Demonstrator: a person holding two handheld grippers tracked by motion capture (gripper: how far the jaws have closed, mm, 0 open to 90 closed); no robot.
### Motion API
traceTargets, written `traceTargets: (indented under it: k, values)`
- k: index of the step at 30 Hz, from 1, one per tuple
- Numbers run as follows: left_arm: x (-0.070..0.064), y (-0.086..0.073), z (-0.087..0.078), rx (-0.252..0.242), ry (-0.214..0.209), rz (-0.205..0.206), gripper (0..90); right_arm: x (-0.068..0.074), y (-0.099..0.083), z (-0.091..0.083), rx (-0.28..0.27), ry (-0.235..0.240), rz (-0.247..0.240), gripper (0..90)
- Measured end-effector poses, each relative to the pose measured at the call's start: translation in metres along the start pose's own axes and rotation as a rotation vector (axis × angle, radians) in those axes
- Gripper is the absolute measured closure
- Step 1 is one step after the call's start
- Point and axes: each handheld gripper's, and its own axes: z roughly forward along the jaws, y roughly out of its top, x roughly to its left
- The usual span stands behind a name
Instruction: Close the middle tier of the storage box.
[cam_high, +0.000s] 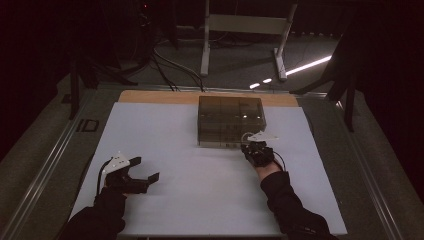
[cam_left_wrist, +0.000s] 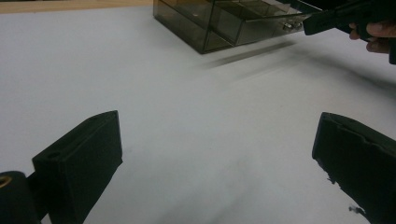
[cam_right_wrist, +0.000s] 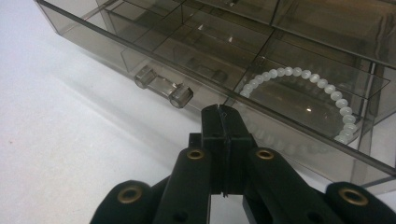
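Smoked-plastic drawer box (cam_right_wrist: 261, 60) sits touching the right gripper's (cam_right_wrist: 223, 116) closed jaws.

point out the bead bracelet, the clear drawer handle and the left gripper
bead bracelet (cam_right_wrist: 306, 74): right gripper view, on the top of the white bead arc inside the drawer.
clear drawer handle (cam_right_wrist: 163, 87): right gripper view, middle of the bar.
left gripper (cam_high: 145, 170): high view, midway between its spread fingers.

Left gripper (cam_high: 145, 169) low at the near left, jaws spread wide, dark-sleeved left forearm (cam_high: 107, 210) behind it. Right gripper (cam_right_wrist: 220, 112) reaching forward, jaws pressed flat together with nothing between; right hand (cam_high: 260, 155) wrapped round it, right sleeve (cam_high: 287, 200) angling back.
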Motion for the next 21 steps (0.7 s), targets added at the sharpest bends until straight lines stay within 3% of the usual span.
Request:
traceTargets:
  k: [21]
  values:
    - [0.0001, -0.0001, -0.0010, -0.006, 0.000, -0.005, 3.2, -0.0028, 0.0014, 0.0042, -0.003, -0.010, 0.007, 90.0]
